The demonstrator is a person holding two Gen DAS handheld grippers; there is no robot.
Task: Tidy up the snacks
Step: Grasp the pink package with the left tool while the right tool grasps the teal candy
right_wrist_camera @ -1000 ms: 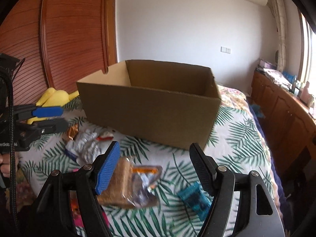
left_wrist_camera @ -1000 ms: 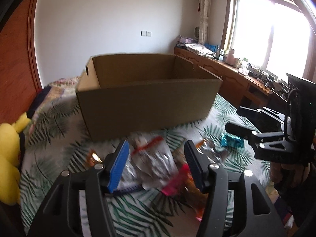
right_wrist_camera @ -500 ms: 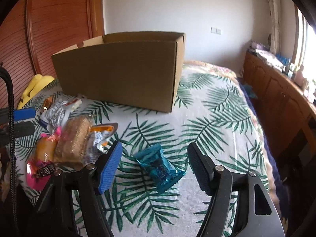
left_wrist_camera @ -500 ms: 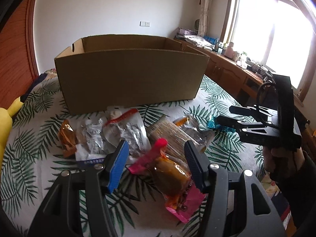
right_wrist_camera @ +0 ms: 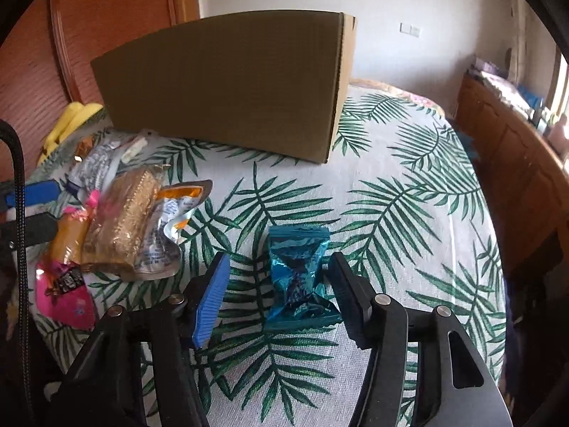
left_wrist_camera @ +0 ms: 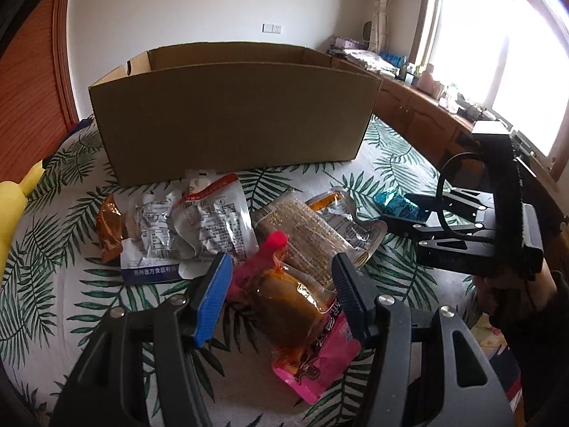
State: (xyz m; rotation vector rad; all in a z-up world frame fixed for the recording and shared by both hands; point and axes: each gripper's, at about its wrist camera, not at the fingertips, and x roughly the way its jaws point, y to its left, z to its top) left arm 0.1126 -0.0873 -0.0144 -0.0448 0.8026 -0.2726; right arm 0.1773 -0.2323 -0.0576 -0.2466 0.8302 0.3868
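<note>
An open cardboard box (left_wrist_camera: 231, 117) stands on the leaf-print bed; it also shows in the right wrist view (right_wrist_camera: 227, 85). Several snack packets lie in front of it. My left gripper (left_wrist_camera: 281, 277) is open, its jaws on either side of a pink and orange packet (left_wrist_camera: 298, 316). A clear bar packet (left_wrist_camera: 309, 235) and white packets (left_wrist_camera: 213, 224) lie just beyond. My right gripper (right_wrist_camera: 277, 277) is open, its jaws on either side of a blue foil packet (right_wrist_camera: 297, 270). The right gripper also shows in the left wrist view (left_wrist_camera: 402, 210), by the blue packet (left_wrist_camera: 391, 203).
A yellow plush toy (left_wrist_camera: 14, 192) lies at the bed's left by the wooden headboard (right_wrist_camera: 106, 17). A wooden sideboard (left_wrist_camera: 426, 114) with clutter runs under the window on the right. The bedspread (right_wrist_camera: 409, 195) right of the box is bare.
Both grippers have dropped lower and closer to the bed. The left has closed in over the pink and orange packet, the right over the blue foil packet. Both stay open.
</note>
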